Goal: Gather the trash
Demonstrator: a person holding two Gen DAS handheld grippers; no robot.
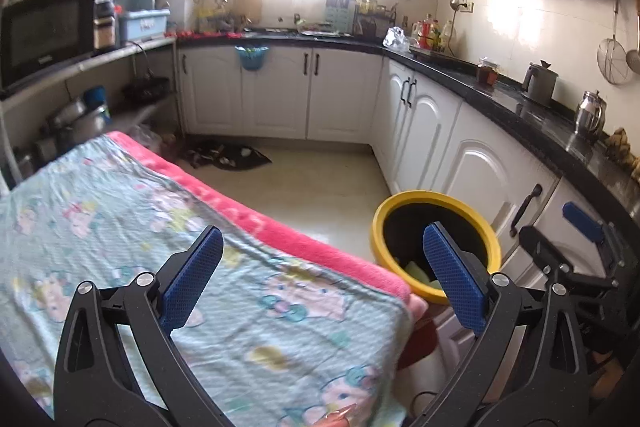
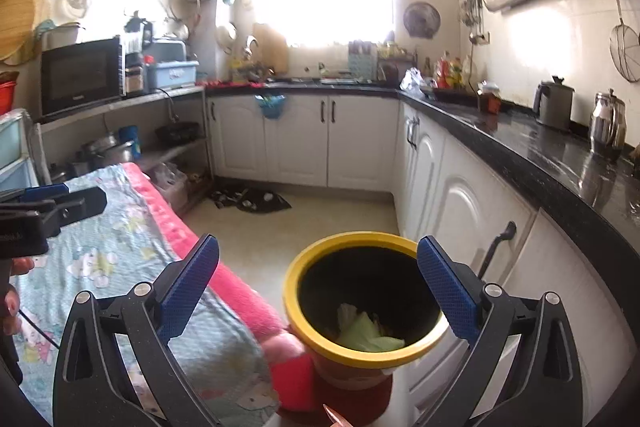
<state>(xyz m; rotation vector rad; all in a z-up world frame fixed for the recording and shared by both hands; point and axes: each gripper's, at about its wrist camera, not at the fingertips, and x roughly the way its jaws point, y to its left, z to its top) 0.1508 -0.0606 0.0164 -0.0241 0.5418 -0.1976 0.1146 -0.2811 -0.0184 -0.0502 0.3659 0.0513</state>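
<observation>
A bin with a yellow rim [image 1: 400, 203] stands on the floor between the table and the cupboards. In the right wrist view the bin [image 2: 360, 357] sits just below and holds pale green scraps [image 2: 368, 337], also visible as green scraps [image 1: 416, 269] from the left. My left gripper [image 1: 323, 231] hangs open over the corner of the table's patterned cloth [image 1: 120, 207], nothing between its pads. Above the bin's mouth my right gripper [image 2: 318, 241] is open and empty. A small orange-pink scrap [image 2: 336, 419] shows at the bottom edge.
White cupboards [image 2: 460, 211] under a black counter [image 2: 560, 163] with kettles run along the right. A dark rag with bits on it [image 2: 252, 201] lies on the floor far ahead. A shelf with a microwave [image 2: 80, 75] is at the left. Bare floor [image 1: 320, 183] lies between table and cupboards.
</observation>
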